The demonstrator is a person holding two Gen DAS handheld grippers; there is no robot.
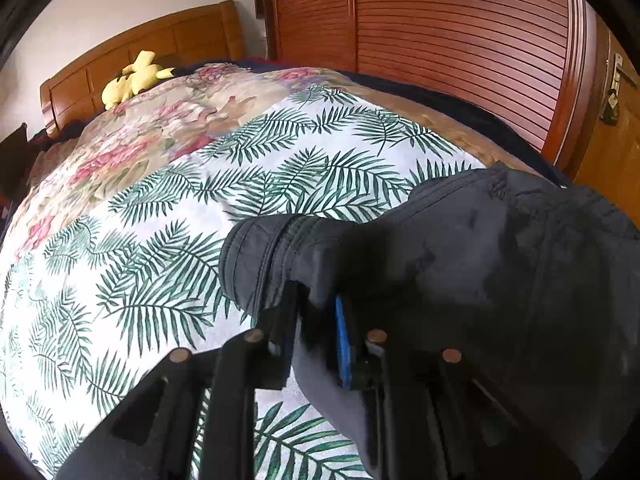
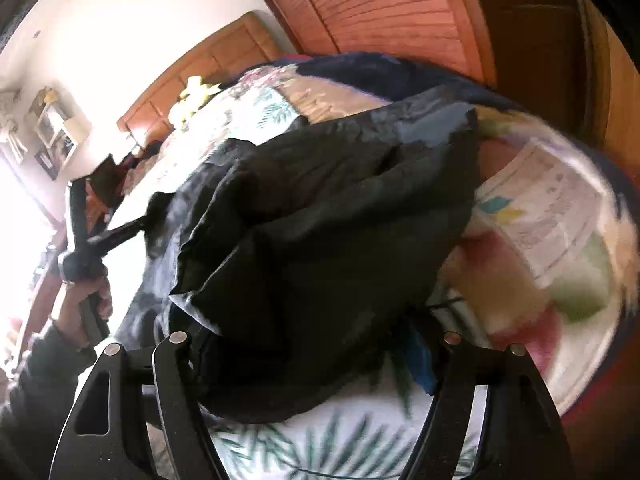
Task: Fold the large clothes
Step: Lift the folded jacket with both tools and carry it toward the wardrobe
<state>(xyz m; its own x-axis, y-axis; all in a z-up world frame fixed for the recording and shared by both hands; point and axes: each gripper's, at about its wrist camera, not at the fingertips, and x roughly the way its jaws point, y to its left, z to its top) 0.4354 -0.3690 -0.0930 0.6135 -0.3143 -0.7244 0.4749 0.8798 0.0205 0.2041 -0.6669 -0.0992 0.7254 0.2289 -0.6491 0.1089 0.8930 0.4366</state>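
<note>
Left gripper (image 1: pixel 320 320): jaws nearly closed, pinching a fold of the black garment (image 1: pixel 460 264).
Right gripper (image 2: pixel 316 364): jaws spread wide, garment bunched between them, no firm pinch visible.
Garment: heaped on the palm-leaf sheet (image 1: pixel 160 240).
Farther: yellow plush toy (image 1: pixel 134 78) beside the wooden headboard (image 1: pixel 160 44); slatted wardrobe (image 1: pixel 440 32) behind.

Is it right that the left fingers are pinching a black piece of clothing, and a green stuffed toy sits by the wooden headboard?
Not quite. The stuffed toy is yellow, not green, as the left wrist view shows. The rest holds: the left gripper pinches the black clothing, and the toy sits by the wooden headboard.
</note>
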